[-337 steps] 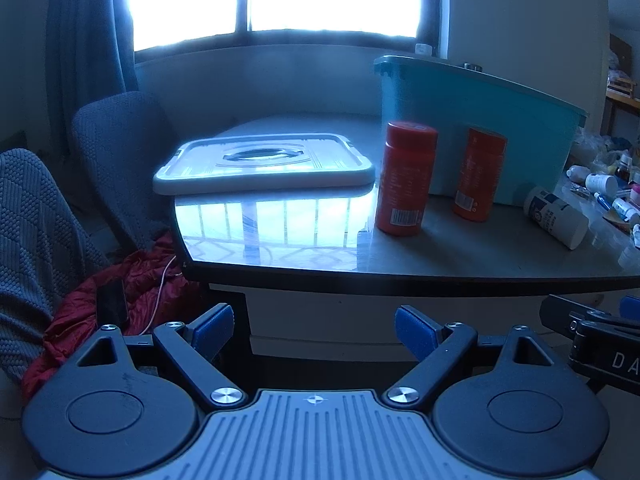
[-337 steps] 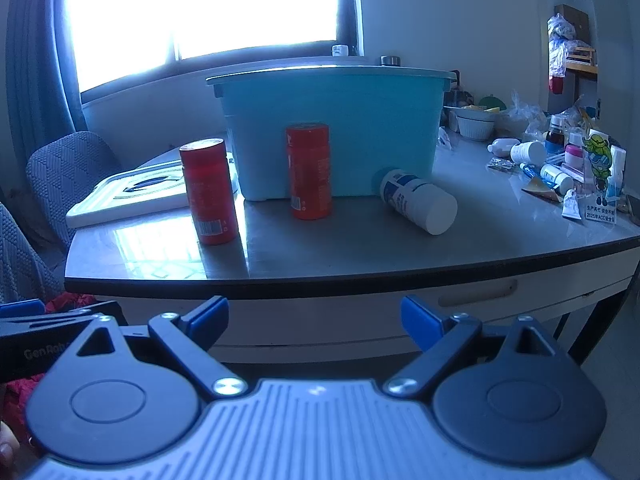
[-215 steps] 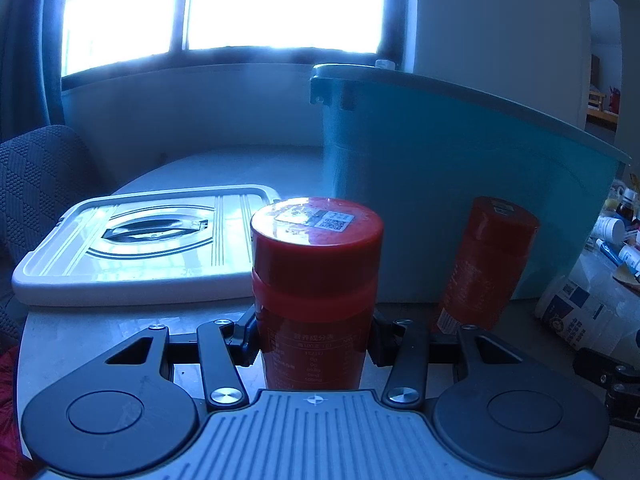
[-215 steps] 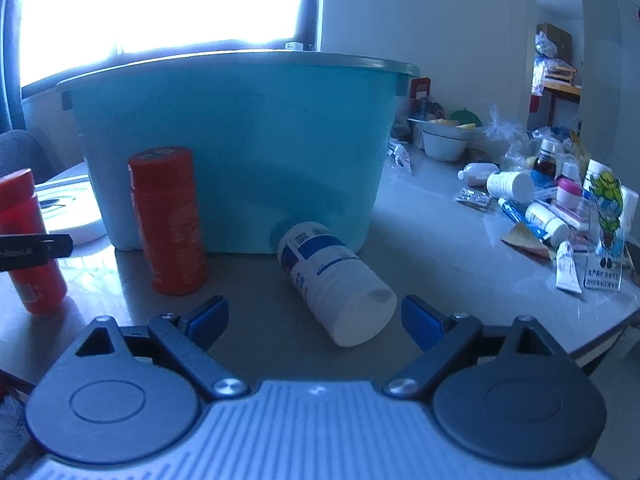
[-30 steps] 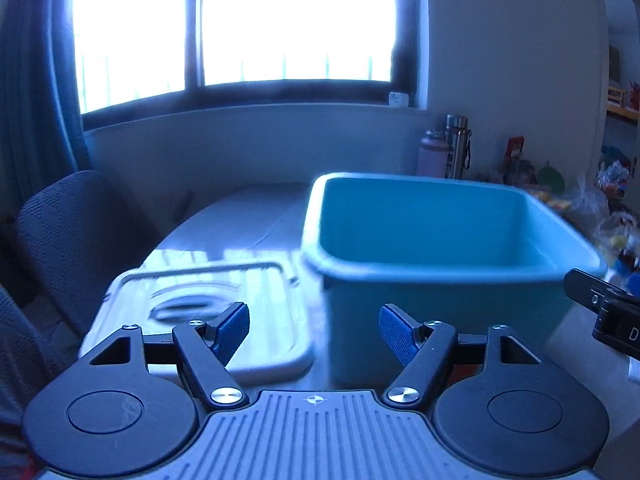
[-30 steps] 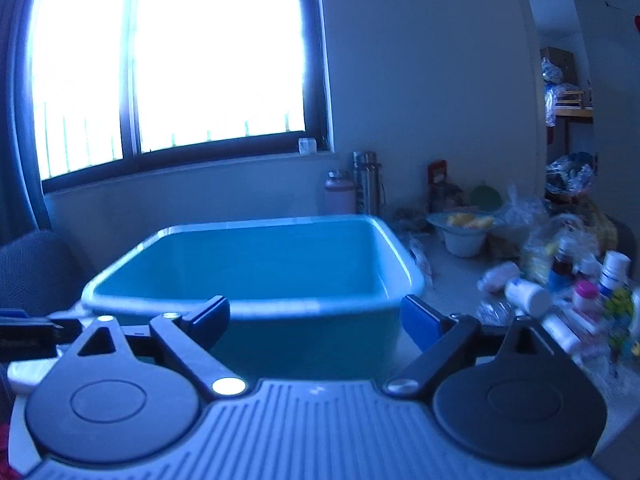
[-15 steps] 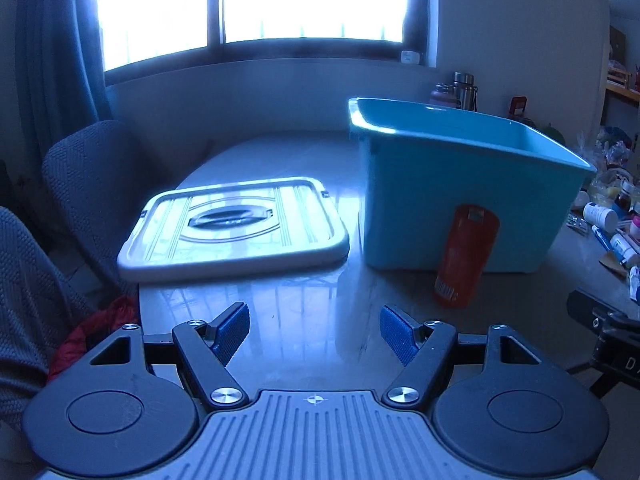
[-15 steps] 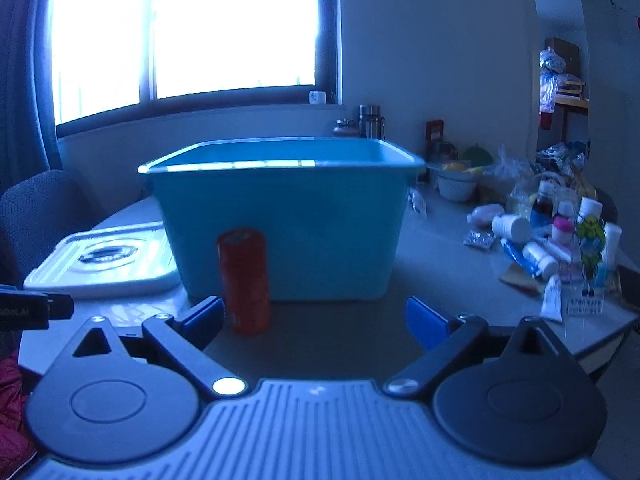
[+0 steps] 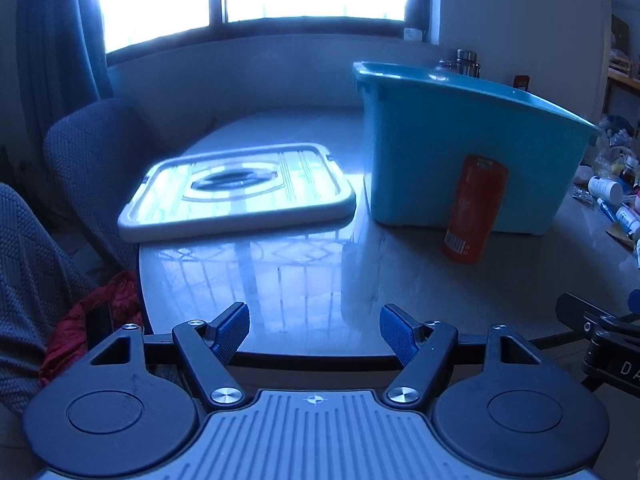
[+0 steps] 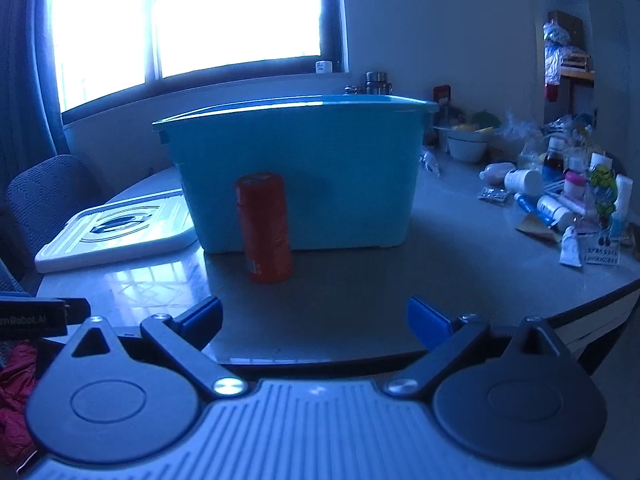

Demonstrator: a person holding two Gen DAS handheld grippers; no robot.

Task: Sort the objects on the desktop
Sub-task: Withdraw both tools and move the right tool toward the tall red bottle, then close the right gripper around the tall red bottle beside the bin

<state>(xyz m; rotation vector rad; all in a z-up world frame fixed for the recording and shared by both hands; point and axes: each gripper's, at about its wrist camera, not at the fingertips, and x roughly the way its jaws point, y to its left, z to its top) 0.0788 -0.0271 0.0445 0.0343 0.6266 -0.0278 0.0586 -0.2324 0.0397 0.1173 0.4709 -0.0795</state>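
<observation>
Both hand-held grippers empty, back at the near edge of the counter (image 9: 304, 280). Left hand-held gripper (image 9: 314, 330) spread to a middling gap, nothing between its blue pads. Right hand-held gripper (image 10: 315, 322) spread wide, likewise empty.

Red canister (image 10: 265, 227) upright on the counter, long axis vertical, just in front of the teal bin (image 10: 304, 168), whether touching it or not unclear. Ahead and slightly left of the right hand-held gripper; ahead and well off to the right of the left one (image 9: 474, 209). Right hand-held gripper apparently the nearer and better lined up, so likely the one for the next pick. White lid (image 9: 240, 188) flat on the counter, ahead and left of the bin.
</observation>
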